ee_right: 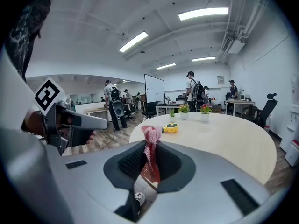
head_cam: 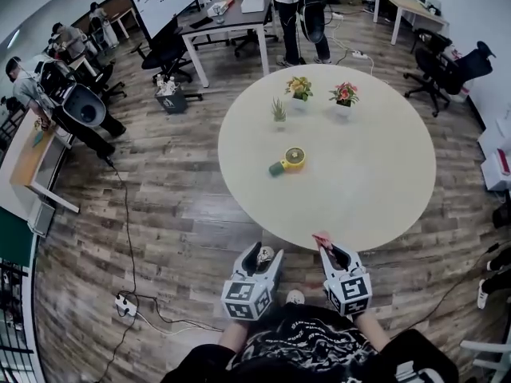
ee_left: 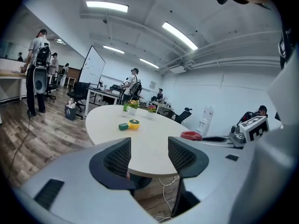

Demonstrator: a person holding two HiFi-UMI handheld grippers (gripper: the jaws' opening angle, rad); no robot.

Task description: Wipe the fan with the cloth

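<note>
Now, fan (head_cam: 292, 159): lying near the middle of the round worktop (head_cam: 375, 182), yellow head up, green handle sticking out on the left claw's side. Nobody's on it yet.
Cloth (ee_right: 150, 143): reddish, and well apart from the fan on the person's side of it. A small tuft stands above the jaws and the rest hangs below.
Right claw (ee_right: 148, 160): clamped tight on the cloth, nose aimed roughly at the fan.
Left claw (ee_left: 149, 155): jaws wide with nothing between them, the fan straight ahead but well apart.
Potted plants (head_cam: 301, 88): three small ones beyond the fan, the grassy one nearest it.
Step in hand: the approach, by my read. No wiping has begun.
Doing it well: the fan looks light and lies loose, so it will likely skate under a push. Send the left claw to the green handle first and pin it. Then bring the cloth tuft onto the yellow head and stroke across the grille.
Watch for: only a little cloth shows past the jaws, so lead with the tuft or the hard tips may scrape.
Line of attack: come in from the near side of the fan, keeping the plants clear of both claws.
</note>
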